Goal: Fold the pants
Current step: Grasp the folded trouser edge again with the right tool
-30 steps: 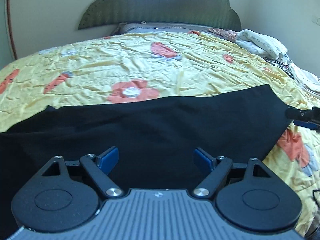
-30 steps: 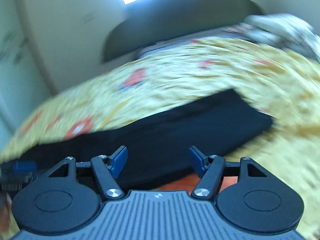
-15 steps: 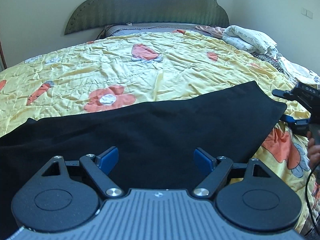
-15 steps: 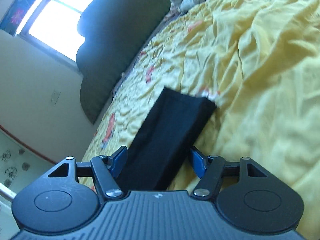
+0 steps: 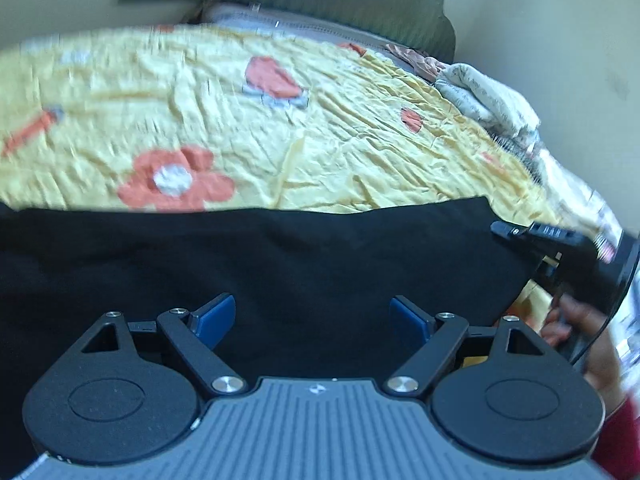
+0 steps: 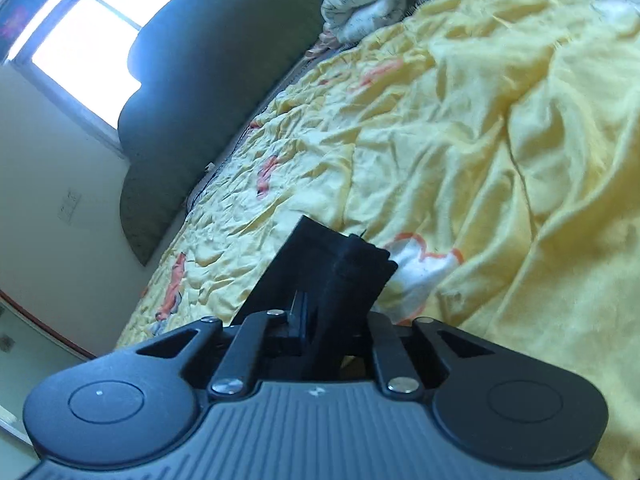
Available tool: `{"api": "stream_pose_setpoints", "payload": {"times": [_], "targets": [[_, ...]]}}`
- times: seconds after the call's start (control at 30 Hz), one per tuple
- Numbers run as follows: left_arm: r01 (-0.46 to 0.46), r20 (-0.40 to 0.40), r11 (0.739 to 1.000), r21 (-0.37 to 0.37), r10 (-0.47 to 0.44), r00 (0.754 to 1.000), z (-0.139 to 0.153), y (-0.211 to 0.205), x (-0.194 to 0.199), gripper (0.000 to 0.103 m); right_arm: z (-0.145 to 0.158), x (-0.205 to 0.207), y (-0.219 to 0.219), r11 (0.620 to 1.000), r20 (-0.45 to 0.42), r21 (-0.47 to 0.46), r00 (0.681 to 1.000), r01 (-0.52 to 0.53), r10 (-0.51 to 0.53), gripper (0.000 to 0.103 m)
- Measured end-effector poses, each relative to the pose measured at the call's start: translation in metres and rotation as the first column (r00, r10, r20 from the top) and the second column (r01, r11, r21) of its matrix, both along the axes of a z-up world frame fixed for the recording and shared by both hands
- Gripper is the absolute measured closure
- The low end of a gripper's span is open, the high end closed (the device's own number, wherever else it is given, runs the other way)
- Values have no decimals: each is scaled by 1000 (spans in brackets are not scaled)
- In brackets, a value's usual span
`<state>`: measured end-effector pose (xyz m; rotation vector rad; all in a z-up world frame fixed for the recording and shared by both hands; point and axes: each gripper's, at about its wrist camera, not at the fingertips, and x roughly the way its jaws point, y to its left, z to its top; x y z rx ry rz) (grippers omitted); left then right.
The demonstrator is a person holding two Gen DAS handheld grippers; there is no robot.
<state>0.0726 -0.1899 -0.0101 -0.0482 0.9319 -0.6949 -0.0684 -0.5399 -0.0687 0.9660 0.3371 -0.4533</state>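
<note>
The black pants [image 5: 280, 264] lie flat across the bed's [image 5: 320, 128] near edge. The right gripper [image 6: 320, 320] pinches their end (likely to fold it over); the left gripper [image 5: 312, 316] hovers, jaws spread.

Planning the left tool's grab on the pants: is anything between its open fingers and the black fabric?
Nothing visible. The left tool hangs open directly over the black pants, only bare fabric ahead. The right tool is shut on the pants' far end.

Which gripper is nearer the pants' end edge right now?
Right. The right gripper is shut on the end of the pants; the left gripper hovers open over their middle.
</note>
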Motion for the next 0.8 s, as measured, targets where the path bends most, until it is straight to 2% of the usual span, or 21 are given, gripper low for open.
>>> {"api": "stream_pose_setpoints", "payload": {"times": [0.1, 0.17, 0.23, 0.4, 0.57, 0.63, 0.73, 0.8], "targets": [[-24, -109, 996, -89, 14, 994, -5, 2, 12, 17, 21, 9, 19, 983, -35, -173, 998, -57, 51, 95], [-34, -157, 990, -135, 13, 987, -7, 1, 17, 17, 35, 17, 37, 944, -69, -309, 993, -111, 94, 94], [-39, -212, 982, -186, -1, 977, -10, -1, 22, 17, 46, 22, 52, 904, -93, -398, 987, -158, 131, 94], [-91, -372, 928, -361, -54, 927, -20, -6, 34, 14, 55, 38, 79, 826, -151, -509, 970, -243, 193, 94], [-160, -505, 863, -479, -122, 854, -33, -19, 45, 14, 57, 45, 108, 748, -201, -579, 946, -323, 253, 95], [-177, -522, 840, -513, -141, 841, -33, -27, 48, 14, 59, 44, 120, 717, -216, -602, 936, -351, 276, 95], [-211, -533, 811, -546, -142, 834, -35, -37, 56, 14, 62, 42, 139, 669, -229, -633, 920, -389, 318, 95], [-244, -555, 801, -547, -128, 822, -39, -41, 62, 14, 64, 40, 155, 623, -244, -658, 902, -424, 356, 95]]}}
